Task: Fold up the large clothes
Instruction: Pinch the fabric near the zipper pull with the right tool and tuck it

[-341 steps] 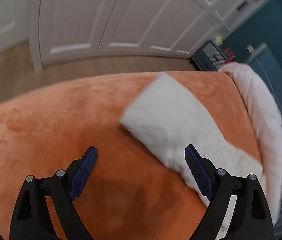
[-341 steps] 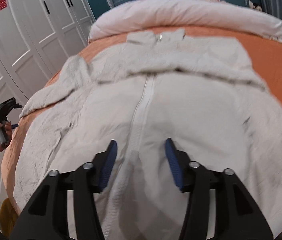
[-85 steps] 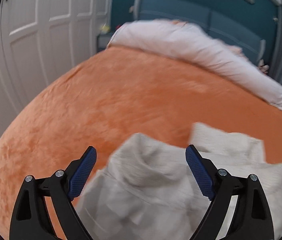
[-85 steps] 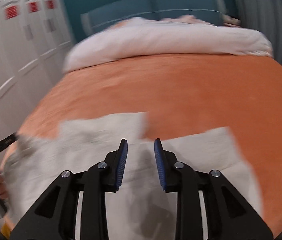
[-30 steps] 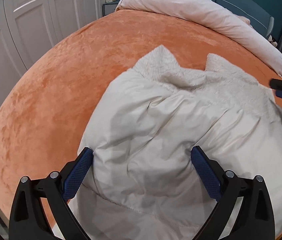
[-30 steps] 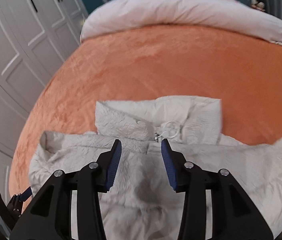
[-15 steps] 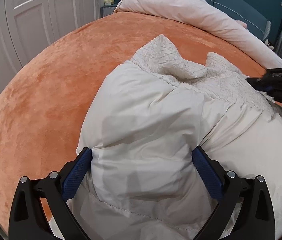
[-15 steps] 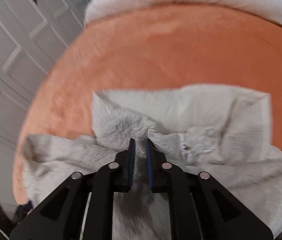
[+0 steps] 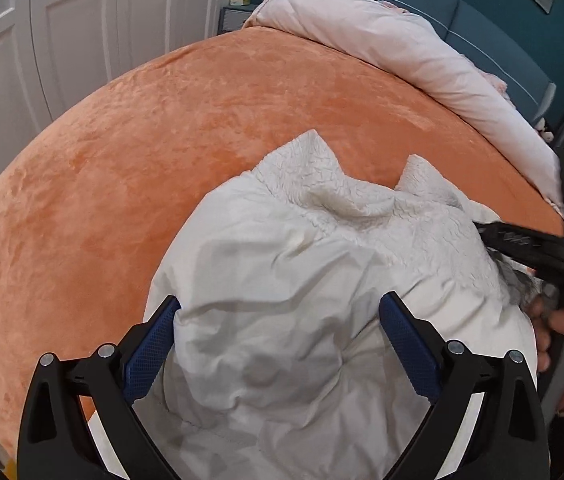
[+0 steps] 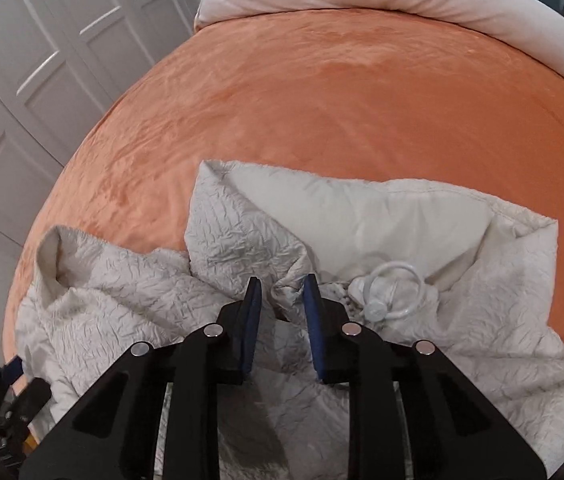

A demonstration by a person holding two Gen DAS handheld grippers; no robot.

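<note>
Crinkled cream jacket [image 10: 242, 240] on plush orange bedspread [image 10: 341, 92], left hand-held gripper [image 9: 278, 332] squeezing puffy bulk, right hand-held gripper [image 10: 280, 292] opening around collar fold.

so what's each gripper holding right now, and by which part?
Left gripper: wide on a puffy fold of the white padded jacket. Right gripper: jaws opening, crinkled collar edge by the zipper between them, no longer pinched.

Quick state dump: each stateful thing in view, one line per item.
jacket: bunched and partly folded on the bed, collar end rumpled.
zipper pull ring: lying on the fabric near the collar, untouched.
left gripper: wide, a bulky fold of the jacket pressed between its pads.
right gripper: jaws opening, a crinkled ridge of fabric between them.
orange bedspread: spread flat.
duvet: rolled up at the head of the bed.
</note>
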